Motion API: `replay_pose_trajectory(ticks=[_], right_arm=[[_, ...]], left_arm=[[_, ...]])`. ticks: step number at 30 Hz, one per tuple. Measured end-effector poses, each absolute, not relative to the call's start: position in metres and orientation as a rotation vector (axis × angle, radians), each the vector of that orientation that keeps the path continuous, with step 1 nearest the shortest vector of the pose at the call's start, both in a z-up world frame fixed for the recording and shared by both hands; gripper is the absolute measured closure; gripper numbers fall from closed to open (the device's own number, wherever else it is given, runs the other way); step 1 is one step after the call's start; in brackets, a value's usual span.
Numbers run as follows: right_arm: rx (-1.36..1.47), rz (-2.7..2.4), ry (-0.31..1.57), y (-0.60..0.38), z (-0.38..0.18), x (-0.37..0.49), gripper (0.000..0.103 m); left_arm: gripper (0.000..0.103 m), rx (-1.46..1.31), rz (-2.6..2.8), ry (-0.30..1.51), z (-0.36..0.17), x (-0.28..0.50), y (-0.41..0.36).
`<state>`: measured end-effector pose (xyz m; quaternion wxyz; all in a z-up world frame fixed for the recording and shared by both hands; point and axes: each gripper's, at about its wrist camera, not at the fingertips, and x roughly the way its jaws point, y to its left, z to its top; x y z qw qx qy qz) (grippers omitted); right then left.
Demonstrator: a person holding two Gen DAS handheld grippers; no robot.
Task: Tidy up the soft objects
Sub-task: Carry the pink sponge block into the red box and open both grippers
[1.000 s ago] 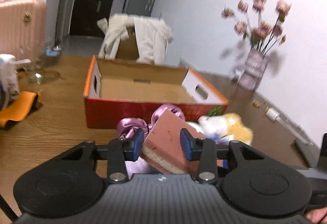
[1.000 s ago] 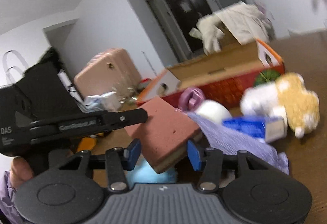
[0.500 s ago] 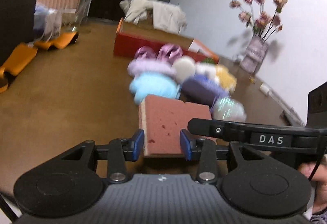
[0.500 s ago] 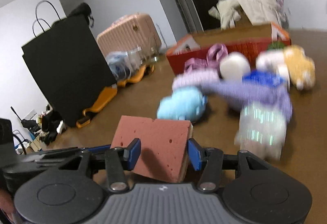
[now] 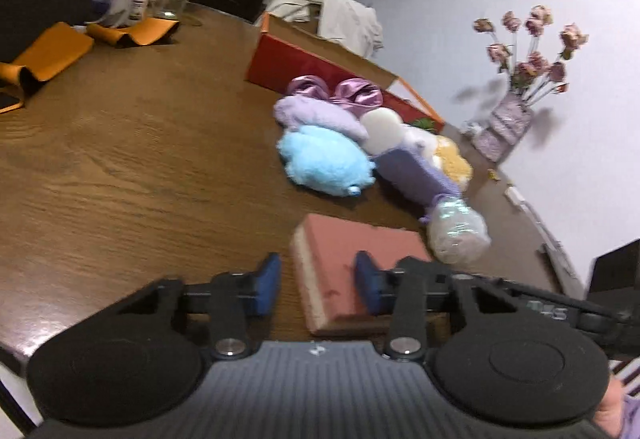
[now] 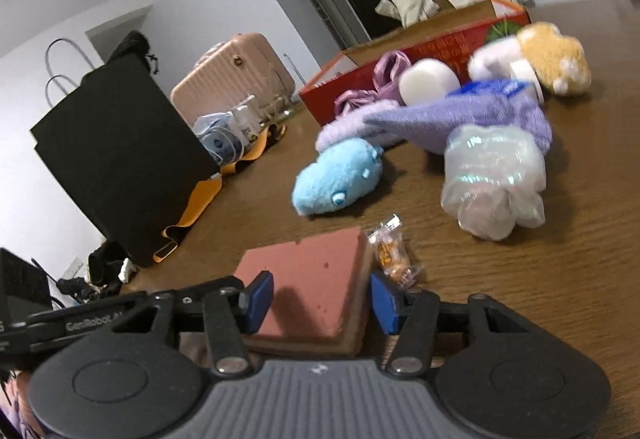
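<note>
Where you work: a brown wooden table [image 5: 120,159], and the red box [image 5: 288,63] standing open-topped on its far part is your landmark.
Black bag [image 6: 120,159]: upright, well apart from the red box, off to its left in the right wrist view.
Left gripper [image 5: 316,287]: on your side of the red box and well apart from it. Its jaws have just been closing, and the near end of the sponge lies between them, but the left pad stands clear of the sponge's edge, so nothing is clamped.
Right gripper [image 6: 316,299]: also well short of the red box. The sponge sits between its pads; you cannot tell whether they press on it or only flank it.
Sponge [image 5: 360,247]: pink slab, flat on the table, the soft thing farthest from the red box.
Blue plush [image 5: 324,163]: near the red box, on your side of it.
Clear wrapped bundle [image 5: 456,235]: farther from the red box than the blue plush.
Snack packet [image 6: 390,255]: far from the red box, just beside the sponge.
</note>
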<state>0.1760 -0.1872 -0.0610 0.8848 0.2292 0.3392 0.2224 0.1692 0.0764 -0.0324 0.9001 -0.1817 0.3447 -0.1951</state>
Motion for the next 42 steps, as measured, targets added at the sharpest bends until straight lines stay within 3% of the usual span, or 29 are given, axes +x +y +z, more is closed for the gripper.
replay_pose_trajectory(ticks=[1,9,14,18,27,32,35,39,42], right_arm=[[0.486,0.466,0.703,-0.188,-0.061,0.177,0.060],[0.437,0.502,0.601,-0.192,-0.001,0.215,0.062],[0.357,0.506,0.523,-0.201,0.051,0.302,0.063],[0.329,0.491,0.569,-0.212,0.076,0.414,0.063],[0.393,0.407,0.811,-0.212,0.029,0.638,0.067],[0.367,0.380,0.908,-0.191,-0.019,0.678,0.070],[0.319,0.380,0.912,-0.182,-0.024,0.676,0.070],[0.295,0.365,0.864,-0.190,0.005,0.657,0.069],[0.267,0.379,0.798,-0.198,0.045,0.624,0.062]], left_arm=[[0.080,-0.385,-0.413,0.713,-0.030,0.169,0.076],[0.080,-0.342,-0.408,0.542,0.034,0.209,0.062],[0.080,-0.351,-0.388,0.496,0.079,0.311,0.047],[0.080,-0.330,-0.380,0.522,0.100,0.426,0.034],[0.079,-0.294,-0.211,0.742,0.042,0.617,0.011],[0.074,-0.191,-0.169,0.743,0.026,0.633,0.006],[0.062,-0.195,-0.188,0.688,0.036,0.621,0.011],[0.062,-0.150,-0.193,0.641,0.064,0.596,0.012],[0.055,-0.103,-0.210,0.587,0.096,0.563,0.012]])
